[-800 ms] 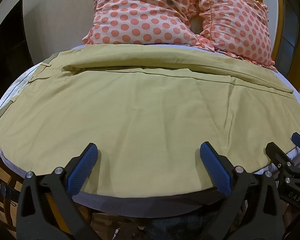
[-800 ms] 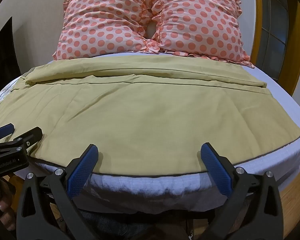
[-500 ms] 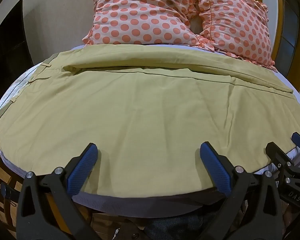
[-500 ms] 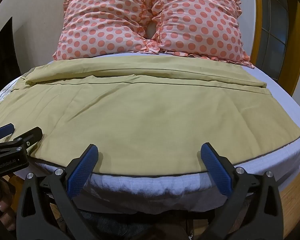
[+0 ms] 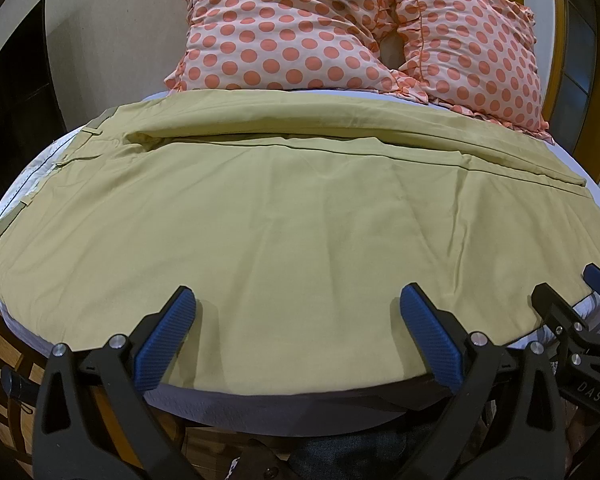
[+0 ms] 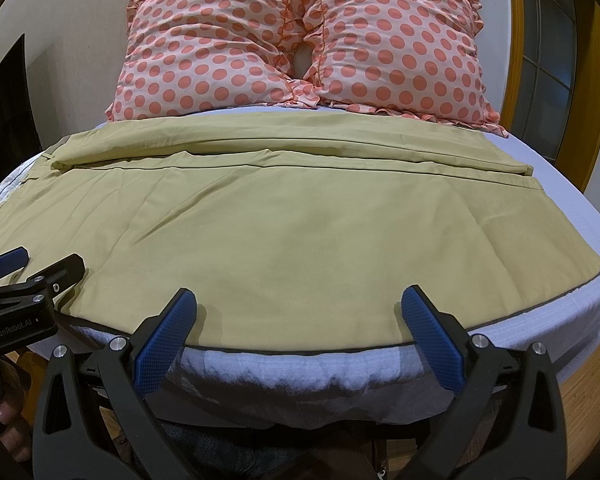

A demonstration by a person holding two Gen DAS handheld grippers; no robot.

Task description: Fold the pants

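Observation:
Khaki pants (image 5: pixel 284 232) lie spread flat across the bed, waistband to the left, leg hems to the right; they also fill the right wrist view (image 6: pixel 284 220). The far leg lies along the back as a folded strip. My left gripper (image 5: pixel 296 320) is open and empty, hovering over the pants' near edge. My right gripper (image 6: pixel 298 320) is open and empty over the same near edge, further right. The right gripper shows at the right edge of the left wrist view (image 5: pixel 572 300); the left gripper shows at the left edge of the right wrist view (image 6: pixel 36 268).
Two orange polka-dot pillows (image 6: pixel 300 48) lean at the head of the bed (image 6: pixel 560 312), which has a pale lavender sheet. A wooden door frame (image 6: pixel 516 40) and window stand at the right. A dark opening (image 5: pixel 16 92) is on the left.

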